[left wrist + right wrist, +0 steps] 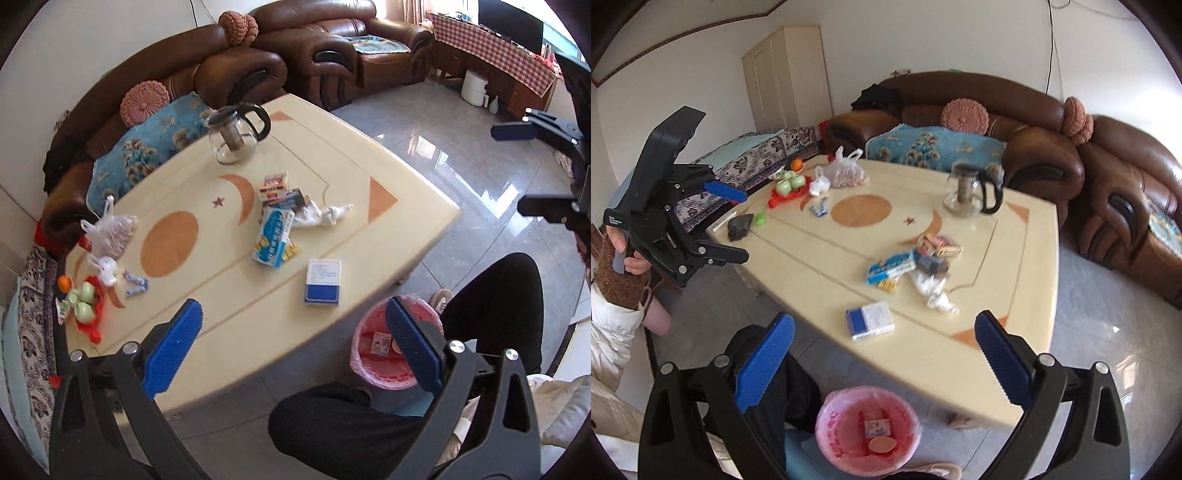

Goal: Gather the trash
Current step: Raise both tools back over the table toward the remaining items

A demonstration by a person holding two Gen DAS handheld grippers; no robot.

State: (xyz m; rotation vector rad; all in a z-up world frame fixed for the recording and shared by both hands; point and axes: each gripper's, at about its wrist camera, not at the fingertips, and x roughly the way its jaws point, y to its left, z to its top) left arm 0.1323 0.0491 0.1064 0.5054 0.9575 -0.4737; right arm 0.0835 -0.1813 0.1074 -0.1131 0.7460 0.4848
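A cream coffee table (pixel 207 314) (pixel 820 273) holds a heap of trash: a blue-and-white carton (pixel 272 236) (pixel 891 271), small printed boxes (pixel 274 184) (pixel 938 245), crumpled white tissue (pixel 321 214) (pixel 936 293) and a blue-and-white box (pixel 323 281) (pixel 870 320) near the front edge. A bin with a pink liner (pixel 373 354) (pixel 868 428) stands on the floor below the table, with a small box and a round scrap inside. My left gripper (pixel 293 332) is open and empty above the table's near edge. My right gripper (pixel 884 349) is open and empty above the bin and the table edge.
A glass teapot (pixel 236 134) (pixel 971 192) stands at the far side. A plastic bag (pixel 110 232) (pixel 846 171), green cups on a red tray (pixel 83 302) (pixel 790 184) and an orange sit at one end. Brown leather sofas (pixel 314 48) (pixel 1034 140) surround the table.
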